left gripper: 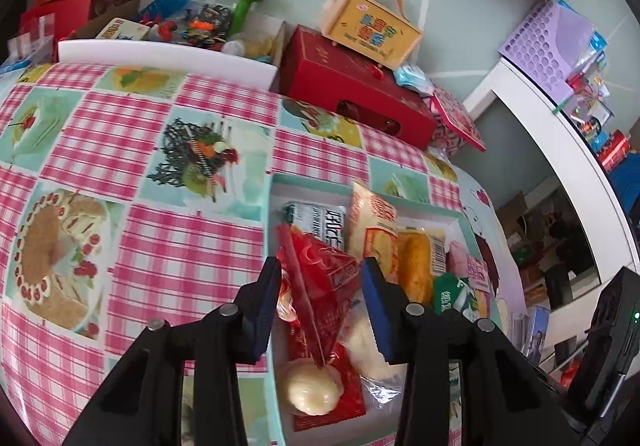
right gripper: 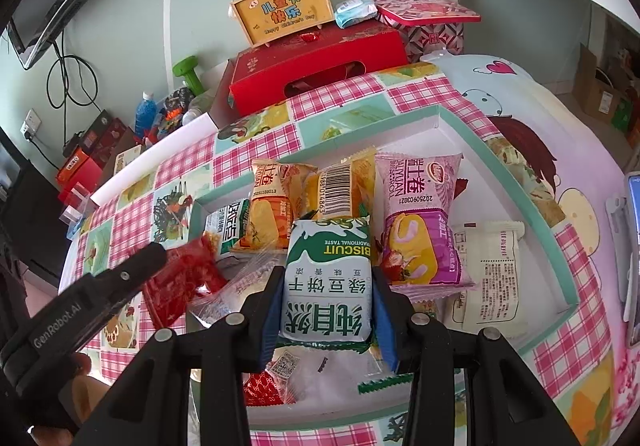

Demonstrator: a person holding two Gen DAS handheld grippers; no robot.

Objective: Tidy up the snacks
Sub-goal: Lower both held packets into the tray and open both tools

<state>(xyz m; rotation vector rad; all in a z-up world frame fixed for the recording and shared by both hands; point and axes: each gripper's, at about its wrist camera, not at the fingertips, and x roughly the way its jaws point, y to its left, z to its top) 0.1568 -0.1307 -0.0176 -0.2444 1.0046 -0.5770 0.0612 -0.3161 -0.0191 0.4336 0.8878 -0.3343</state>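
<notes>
the task looks well advanced: most snacks already lie inside the tray [right gripper: 532, 182], a shallow box with a mint-green rim. the right tool [right gripper: 326, 300] is closed on the green biscuit pack [right gripper: 328, 278], its blue pads pressing both sides, low over the tray's middle. the left tool [left gripper: 320, 306] stands half open around the red packet [left gripper: 320, 278]; whether the pads really grip it, one cannot tell. toward 12 o'clock in the tray stand an orange pack [right gripper: 272, 214] and a purple pack [right gripper: 424, 222], and at 3 o'clock a white pack [right gripper: 492, 266]. what is left seems to be placing these two packs. the surface [left gripper: 120, 166] carries a pink checked cloth; behind it stand a red box [right gripper: 316, 62], a yellow case [right gripper: 284, 10] and a green dumbbell [left gripper: 244, 2] against a pale green wall.
</notes>
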